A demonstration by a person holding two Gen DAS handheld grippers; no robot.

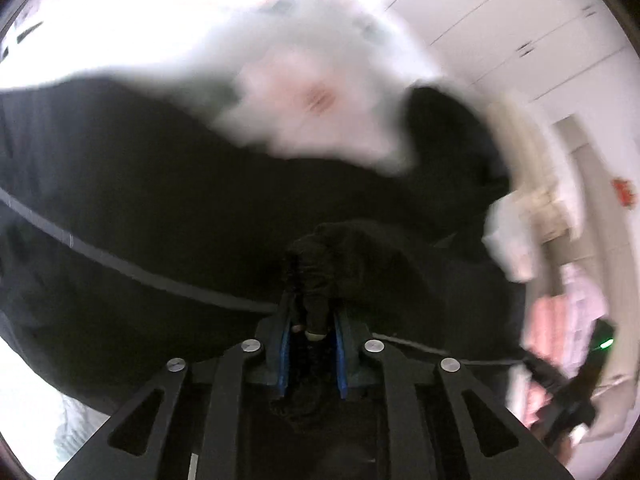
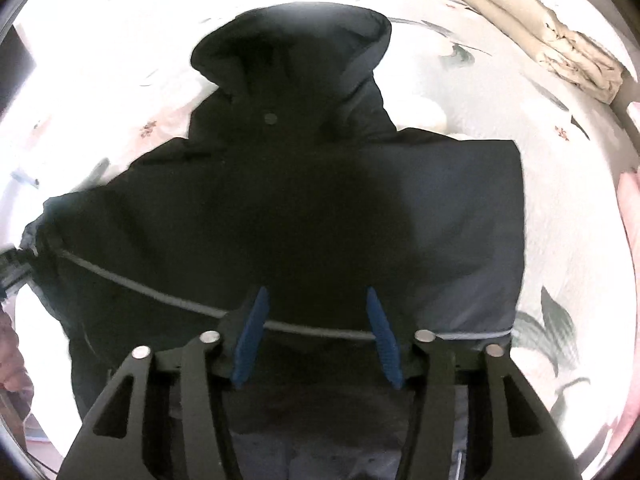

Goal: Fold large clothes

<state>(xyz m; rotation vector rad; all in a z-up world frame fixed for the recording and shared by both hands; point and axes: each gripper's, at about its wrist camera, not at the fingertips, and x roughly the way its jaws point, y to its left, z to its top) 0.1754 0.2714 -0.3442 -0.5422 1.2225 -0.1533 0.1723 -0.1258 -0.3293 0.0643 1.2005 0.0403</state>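
A large dark hooded jacket (image 2: 280,200) lies on a white floral bedspread (image 2: 560,240), hood at the far end, with a thin grey piping line across it. My right gripper (image 2: 316,304) is open just above the jacket's near part, its blue pads (image 2: 252,336) wide apart with nothing between them. My left gripper (image 1: 312,300) is shut on a bunched fold of the jacket (image 1: 160,200), which fills the blurred left wrist view. The other gripper (image 1: 572,392) shows at the lower right of the left wrist view.
A folded beige cloth (image 2: 560,40) lies at the far right of the bed. Pink fabric (image 2: 630,220) shows at the right edge. White cabinets (image 1: 540,20) and a doorway stand behind in the left wrist view.
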